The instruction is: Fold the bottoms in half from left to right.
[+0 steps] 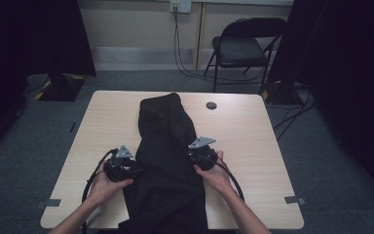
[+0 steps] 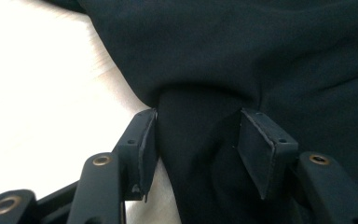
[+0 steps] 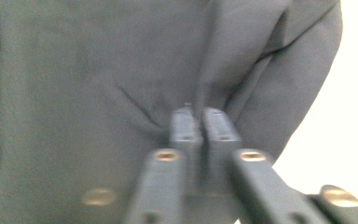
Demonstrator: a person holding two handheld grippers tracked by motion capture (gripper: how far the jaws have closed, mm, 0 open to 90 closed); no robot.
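Note:
A black garment [image 1: 168, 146] lies lengthwise down the middle of the pale wooden table [image 1: 253, 126], its near end hanging over the front edge. My left gripper [image 1: 132, 168] is at the garment's left edge. In the left gripper view a thick bunch of the cloth [image 2: 261, 56] is drawn in between the pads of that gripper [image 2: 198, 140], which press on it. At the garment's right edge my right gripper [image 1: 191, 157] sits with a hand behind it. In the right gripper view, slightly blurred, the gripper's [image 3: 201, 123] pads are together on a thin raised fold of the cloth [image 3: 98, 70].
A round cable hole [image 1: 211, 105] is in the tabletop beyond the garment. A black folding chair [image 1: 243, 46] stands behind the table, with cables running across the grey carpet. Bare tabletop lies on both sides of the cloth. Dark curtains hang left and right.

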